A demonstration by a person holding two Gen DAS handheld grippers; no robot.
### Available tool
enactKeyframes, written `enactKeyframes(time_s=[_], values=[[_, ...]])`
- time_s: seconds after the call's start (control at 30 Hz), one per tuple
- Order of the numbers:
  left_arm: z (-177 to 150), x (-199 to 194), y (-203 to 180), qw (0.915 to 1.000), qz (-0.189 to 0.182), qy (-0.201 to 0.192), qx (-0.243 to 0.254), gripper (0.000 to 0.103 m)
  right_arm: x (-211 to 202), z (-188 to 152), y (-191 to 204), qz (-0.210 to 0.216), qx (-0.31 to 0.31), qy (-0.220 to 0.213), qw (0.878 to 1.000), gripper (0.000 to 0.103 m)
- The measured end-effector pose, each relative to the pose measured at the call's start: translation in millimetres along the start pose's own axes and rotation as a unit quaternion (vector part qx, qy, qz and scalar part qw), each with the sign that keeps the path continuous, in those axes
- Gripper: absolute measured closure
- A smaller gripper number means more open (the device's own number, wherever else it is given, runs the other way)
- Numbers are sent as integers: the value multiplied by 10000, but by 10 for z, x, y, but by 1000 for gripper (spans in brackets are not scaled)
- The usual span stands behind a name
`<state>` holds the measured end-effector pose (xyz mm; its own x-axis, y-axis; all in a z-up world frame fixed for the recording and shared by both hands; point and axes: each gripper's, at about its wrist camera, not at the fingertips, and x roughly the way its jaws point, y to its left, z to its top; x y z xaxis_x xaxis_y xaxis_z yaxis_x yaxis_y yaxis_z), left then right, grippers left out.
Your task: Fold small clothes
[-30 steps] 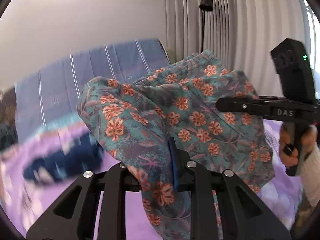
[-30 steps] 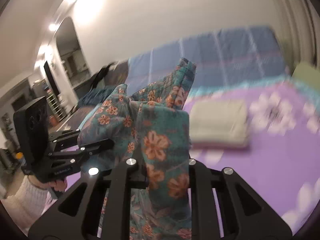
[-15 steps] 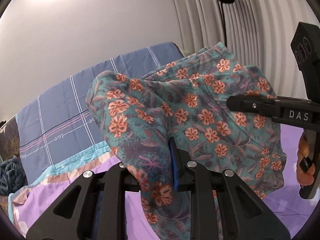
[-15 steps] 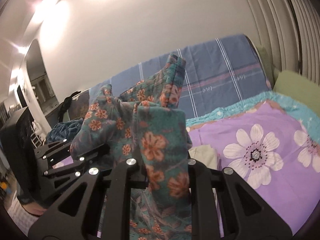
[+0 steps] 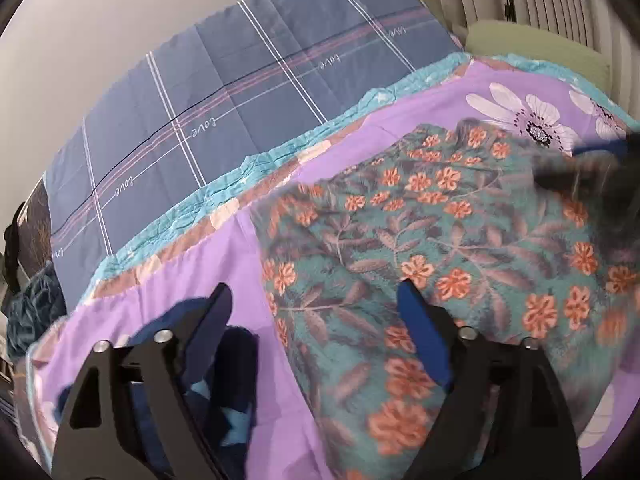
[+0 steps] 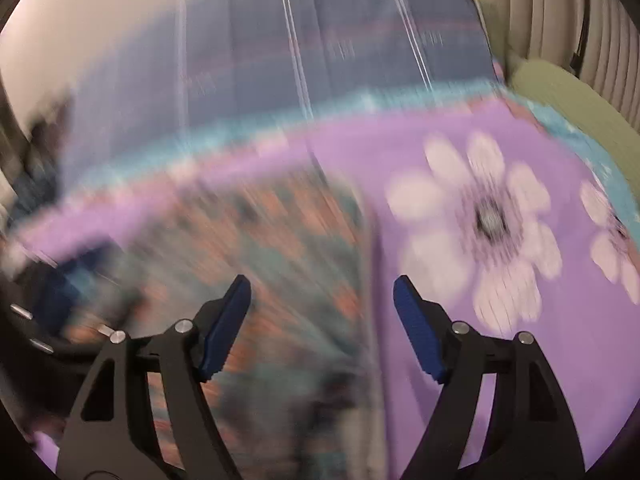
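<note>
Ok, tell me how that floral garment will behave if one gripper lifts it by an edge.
The floral garment lies soft and rumpled on the purple bedspread, so it will probably sag limply. It looks thin, likely light. One corner lifted would likely trail the rest.

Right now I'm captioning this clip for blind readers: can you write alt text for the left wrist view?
A teal garment with orange flowers lies spread on a purple floral bedsheet, with the open left gripper above its near edge, holding nothing. A dark blue cloth lies by the gripper's left finger, and a blue checked headboard cover stands behind.
</note>
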<state>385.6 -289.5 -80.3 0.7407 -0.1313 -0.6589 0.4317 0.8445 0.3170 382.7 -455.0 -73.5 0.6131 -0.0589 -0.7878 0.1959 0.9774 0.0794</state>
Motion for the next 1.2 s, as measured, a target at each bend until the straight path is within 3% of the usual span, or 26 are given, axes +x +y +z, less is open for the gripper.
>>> enactKeyframes(time_s=[0.03,0.17,0.3,0.5,0.6,0.67,0.73,0.77,0.87,0.97,1.1,1.2], values=[[-34,6,40,9997,-128,-40,-196,16,110,-126,14,-98,-70,105,9999,23],[-96,16,21,9977,-228,56,-640,16,122,-293,-43,-182,327,-195,9991,16],[-148,-1,-92,9982,-67,-104,-588,16,169,-349,-112,-175,633,-148,9977,14],[-115,26,-37,9972,-1,-54,-746,11,114,-378,130,-920,153,-477,9945,13],[-84,-219,-52,9980,113,-208,-584,4,-1,-364,83,-796,289,-411,9956,13],[-88,-549,-56,9978,-89,-492,-440,1,-306,-434,7,-431,533,-598,9959,13],[-133,-1008,-40,9948,-238,-898,-423,1,-704,-576,-21,-120,591,-1067,9925,12],[-157,-1164,-29,9936,-289,-1002,-442,1,-968,-687,-23,-37,557,-1332,9895,7],[-297,-1795,-9,9876,-507,-1380,-543,1,-1631,-1022,-36,95,425,-1938,9801,2],[-489,-2334,-34,9819,-457,-1751,-557,1,-2274,-1460,-72,-90,461,-2485,9675,2],[-740,-2896,-97,9756,-416,-2085,-542,1,-2803,-1828,-71,-53,357,-2244,9738,2],[-924,-3293,-163,9707,-359,-2318,-516,1,-3109,-2056,-43,-89,470,-2372,9703,2]])
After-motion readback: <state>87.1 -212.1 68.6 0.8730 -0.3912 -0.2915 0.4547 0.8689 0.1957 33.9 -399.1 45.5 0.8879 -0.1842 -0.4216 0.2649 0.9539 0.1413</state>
